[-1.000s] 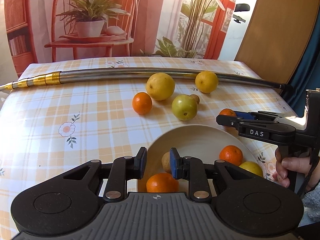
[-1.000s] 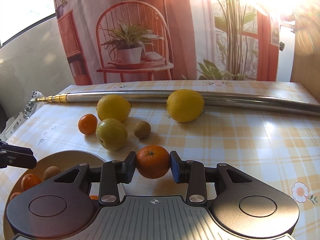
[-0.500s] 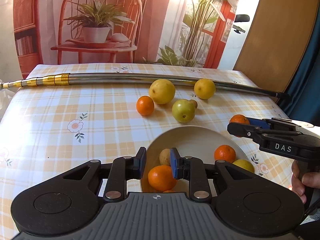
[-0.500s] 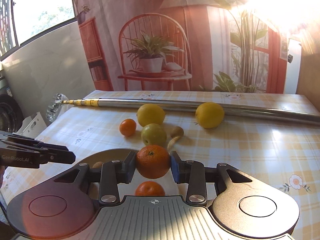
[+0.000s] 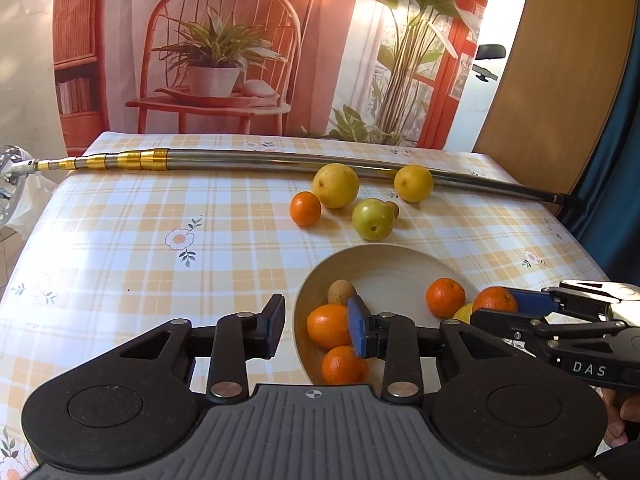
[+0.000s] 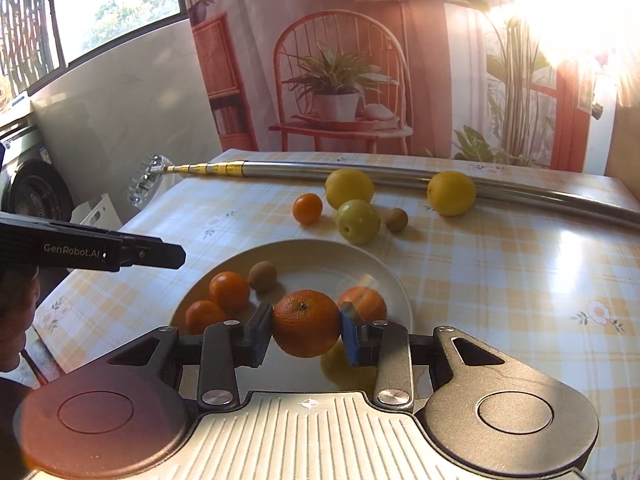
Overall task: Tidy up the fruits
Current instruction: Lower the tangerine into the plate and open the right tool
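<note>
Right gripper (image 6: 306, 330) carried clamped orange (image 6: 306, 322) over bowl (image 6: 394, 284); lemon beneath half-hidden, seemingly; left gripper (image 5: 316, 330) jaws wide.

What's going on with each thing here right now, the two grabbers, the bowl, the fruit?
Left gripper: open, empty, at the bowl's near rim.
Right gripper: shut on an orange, held above the bowl.
Bowl: upright, partly filled with oranges, a kiwi and a lemon.
Loose fruit: five pieces resting on the table, outside the bowl.
Metal pole: lying across the table's far side.
</note>
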The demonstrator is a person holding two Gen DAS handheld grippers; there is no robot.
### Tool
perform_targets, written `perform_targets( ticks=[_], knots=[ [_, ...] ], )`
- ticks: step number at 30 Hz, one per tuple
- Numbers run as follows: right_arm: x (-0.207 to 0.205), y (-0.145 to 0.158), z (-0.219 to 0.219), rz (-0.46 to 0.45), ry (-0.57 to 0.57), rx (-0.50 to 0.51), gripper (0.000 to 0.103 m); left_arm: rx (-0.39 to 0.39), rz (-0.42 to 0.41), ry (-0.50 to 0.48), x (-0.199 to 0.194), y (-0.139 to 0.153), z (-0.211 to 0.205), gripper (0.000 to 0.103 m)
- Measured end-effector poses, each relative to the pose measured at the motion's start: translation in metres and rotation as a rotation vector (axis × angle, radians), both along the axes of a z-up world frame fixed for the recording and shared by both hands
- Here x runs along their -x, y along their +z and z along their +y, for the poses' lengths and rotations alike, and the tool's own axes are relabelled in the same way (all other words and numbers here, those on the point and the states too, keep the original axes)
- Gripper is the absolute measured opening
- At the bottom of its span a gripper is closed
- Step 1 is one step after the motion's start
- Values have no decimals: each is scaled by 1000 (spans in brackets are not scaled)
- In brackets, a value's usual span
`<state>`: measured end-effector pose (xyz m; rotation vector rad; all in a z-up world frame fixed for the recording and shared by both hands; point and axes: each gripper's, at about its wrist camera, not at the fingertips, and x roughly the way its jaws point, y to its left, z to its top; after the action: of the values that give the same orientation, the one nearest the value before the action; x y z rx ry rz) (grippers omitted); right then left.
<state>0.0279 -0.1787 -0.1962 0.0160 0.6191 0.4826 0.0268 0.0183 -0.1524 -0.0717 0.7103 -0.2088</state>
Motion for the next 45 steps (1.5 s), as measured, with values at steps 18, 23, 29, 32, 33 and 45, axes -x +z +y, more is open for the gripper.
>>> perform_targets(
  ticks=[18, 23, 29, 32, 33, 45],
  knots=[
    [2, -26, 11, 152, 25, 65, 33, -7, 4, 20, 7, 1, 2, 41],
    [-1, -32, 14, 171, 22, 88, 33, -16, 15, 24, 6, -1, 2, 49],
    [-1, -32, 17, 176, 27, 104, 35, -23, 21, 30, 6, -1, 3, 53],
    [0, -30, 17, 171, 25, 103, 37, -25, 19, 37, 7, 0, 3, 58],
    [0, -29, 16, 168, 26, 99, 38, -23, 17, 39, 7, 0, 4, 59],
    [2, 3, 6, 58, 71, -7, 54, -14, 10, 59, 8, 2, 9, 64]
  ],
)
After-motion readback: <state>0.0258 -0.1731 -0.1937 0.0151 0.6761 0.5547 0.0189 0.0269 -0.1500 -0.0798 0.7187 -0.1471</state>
